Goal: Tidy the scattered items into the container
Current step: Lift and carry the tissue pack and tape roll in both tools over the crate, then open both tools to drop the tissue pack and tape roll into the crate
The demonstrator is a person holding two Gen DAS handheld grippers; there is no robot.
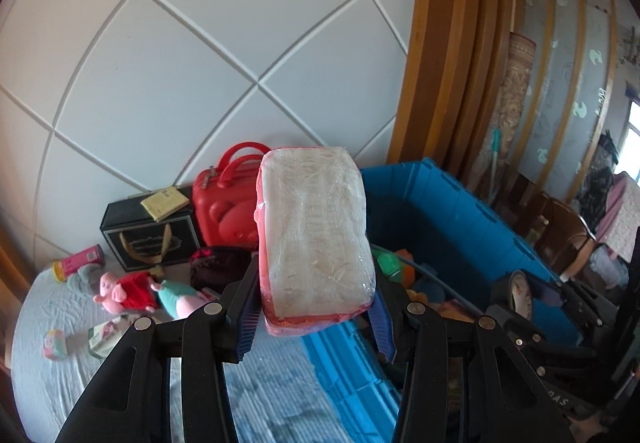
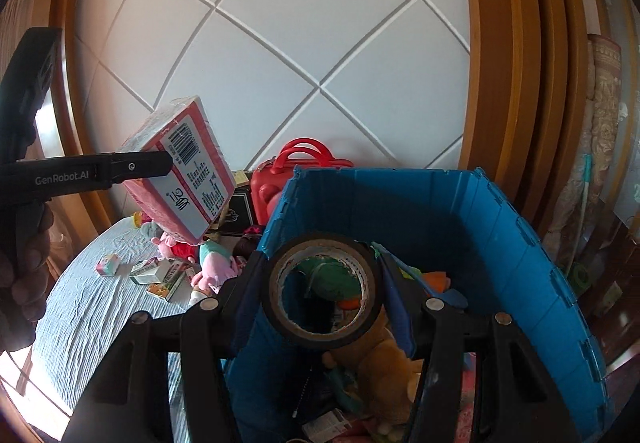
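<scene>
While the left gripper (image 1: 316,307) clamps a plastic-wrapped red pack (image 1: 316,235) — its label carries a barcode and small print too fine to read — the arm's side reads "GenRobot.AI". The right gripper (image 2: 320,295) grips a black tape roll (image 2: 322,291) over the blue crate (image 2: 500,243), toys already inside.

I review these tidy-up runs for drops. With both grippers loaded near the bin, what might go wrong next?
The left gripper pinches the wrapped pack only at its lower end, so it may tip or slip. The tape roll in the right gripper could roll off the toys piled in the blue bin.
</scene>
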